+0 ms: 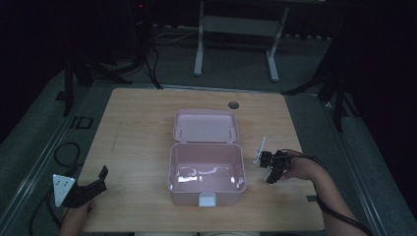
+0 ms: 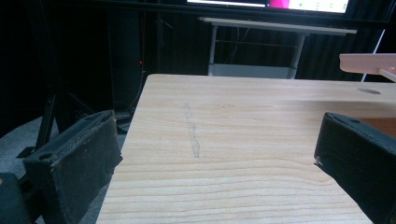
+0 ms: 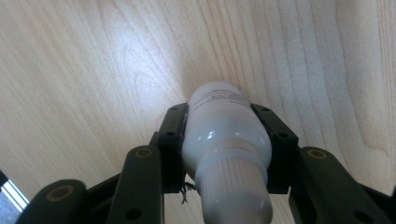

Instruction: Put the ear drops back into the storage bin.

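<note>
A small white bottle (image 3: 226, 140) with a ribbed cap sits between the pads of my right gripper (image 3: 227, 128), which is shut on its body just above the wooden table. In the high view the right gripper (image 1: 273, 169) points down to the right of an open pink box (image 1: 206, 167), whose lid (image 1: 205, 126) lies flat behind it. My left gripper (image 1: 93, 184) rests near the table's front left corner. Its jaws stand wide apart in the left gripper view, left gripper (image 2: 215, 154) open with bare table between them.
A round cable hole (image 1: 233, 104) sits near the table's far edge (image 1: 196, 90). A white table frame (image 1: 236, 44) stands on the floor beyond. Cables (image 1: 66, 152) lie on the floor at the left. A corner of the pink lid (image 2: 369, 63) shows at the right of the left gripper view.
</note>
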`<state>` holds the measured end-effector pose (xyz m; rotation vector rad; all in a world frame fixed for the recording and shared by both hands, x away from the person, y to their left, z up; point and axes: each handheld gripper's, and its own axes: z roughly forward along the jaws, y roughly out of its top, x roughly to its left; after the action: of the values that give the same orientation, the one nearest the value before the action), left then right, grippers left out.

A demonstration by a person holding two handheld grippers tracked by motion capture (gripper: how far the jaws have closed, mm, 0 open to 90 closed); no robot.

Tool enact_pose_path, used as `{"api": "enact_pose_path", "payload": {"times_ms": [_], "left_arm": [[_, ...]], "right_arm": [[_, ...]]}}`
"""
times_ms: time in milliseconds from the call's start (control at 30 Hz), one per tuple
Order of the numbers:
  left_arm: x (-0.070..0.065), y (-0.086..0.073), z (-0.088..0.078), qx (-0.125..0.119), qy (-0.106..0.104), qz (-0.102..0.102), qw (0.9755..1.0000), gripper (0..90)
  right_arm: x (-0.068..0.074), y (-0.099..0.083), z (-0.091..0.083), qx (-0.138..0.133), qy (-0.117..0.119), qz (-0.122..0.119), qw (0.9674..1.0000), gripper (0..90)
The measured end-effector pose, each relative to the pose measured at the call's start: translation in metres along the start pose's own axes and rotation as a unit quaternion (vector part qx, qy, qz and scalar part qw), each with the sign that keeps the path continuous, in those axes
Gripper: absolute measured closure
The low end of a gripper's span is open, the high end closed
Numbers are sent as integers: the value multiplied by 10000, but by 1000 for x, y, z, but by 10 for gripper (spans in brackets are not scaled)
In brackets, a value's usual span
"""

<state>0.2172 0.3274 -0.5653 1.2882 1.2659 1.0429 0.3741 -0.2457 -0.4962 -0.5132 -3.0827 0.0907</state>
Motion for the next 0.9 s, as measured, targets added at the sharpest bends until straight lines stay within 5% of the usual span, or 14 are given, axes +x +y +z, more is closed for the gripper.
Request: {"api": "enact_pose_path", "payload": {"times_ms": [200,333,500,900], "left_arm": [[0,0,0,1,-1,-2,10000,4],[0,0,0,4,-4,-1,10000,4],[0,0,0,6,0,-8,10000,4],[0,0,0,4,3,-13,10000,4]], "right_arm": [[4,-4,-4,-3,-87,-385,9992,593],[12,-5,-6,-13,-138,-902,9958,593],[18,-5,-8,185,-227,-1270,9915,594],[30,-4,-19,378,-222,-1572,9866,594]]}}
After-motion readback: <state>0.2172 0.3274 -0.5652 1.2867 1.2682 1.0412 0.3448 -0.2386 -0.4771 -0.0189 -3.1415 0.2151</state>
